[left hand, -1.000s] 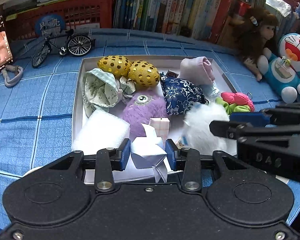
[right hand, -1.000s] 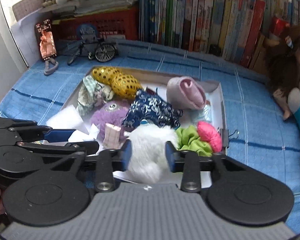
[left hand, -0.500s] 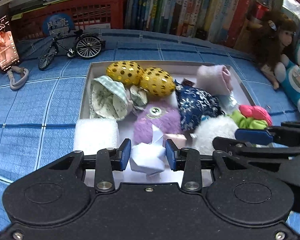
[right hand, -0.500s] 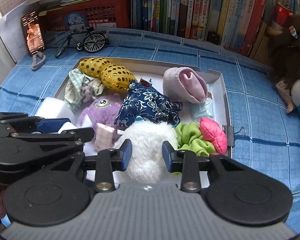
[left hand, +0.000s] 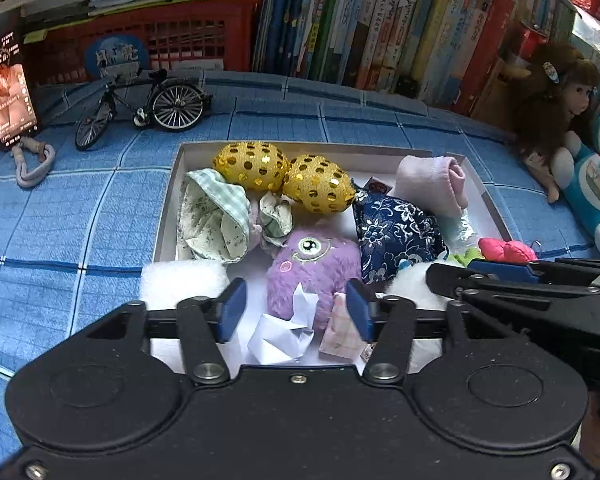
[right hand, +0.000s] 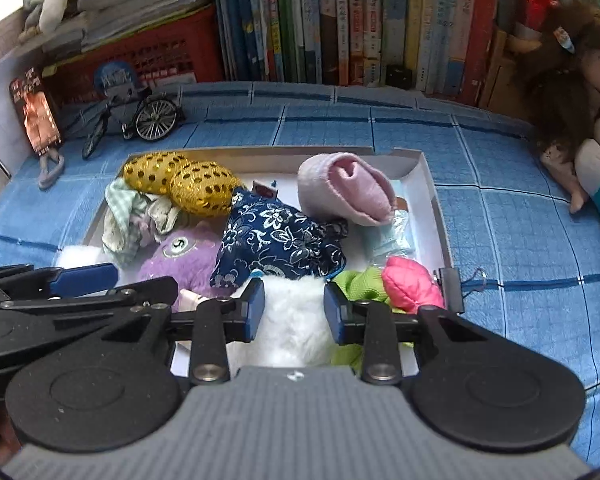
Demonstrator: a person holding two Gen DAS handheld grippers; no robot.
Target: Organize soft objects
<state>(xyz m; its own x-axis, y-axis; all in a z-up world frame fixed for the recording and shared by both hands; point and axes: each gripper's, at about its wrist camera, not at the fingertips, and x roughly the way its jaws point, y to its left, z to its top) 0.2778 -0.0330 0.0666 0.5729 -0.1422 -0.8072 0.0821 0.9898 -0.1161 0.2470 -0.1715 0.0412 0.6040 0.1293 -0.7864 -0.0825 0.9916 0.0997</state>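
A shallow white box (left hand: 171, 208) on the blue cloth holds several soft things: a purple one-eyed plush (left hand: 312, 256), a navy floral pouch (left hand: 396, 236), gold sequined balls (left hand: 252, 164) and a rolled pink sock (left hand: 432, 184). My left gripper (left hand: 296, 308) hangs over the box's near end and its jaws are opening. A folded white paper piece (left hand: 278, 334) lies between them, touching neither pad. My right gripper (right hand: 294, 310) stands beside it, jaws fairly wide. A white fluffy plush (right hand: 292, 340) fills the gap and its fur lies against both pads.
A white foam block (left hand: 180, 284) sits at the box's near left corner. A model bicycle (left hand: 140, 108), a phone (left hand: 10, 96), a red basket (left hand: 140, 52) and a row of books (left hand: 380, 40) line the back. A monkey doll (left hand: 552, 92) and a blue cat plush (left hand: 596, 184) sit at the right.
The left jaws have widened and let go of the white paper piece, which now lies in the box. The right jaws have widened around the white plush.
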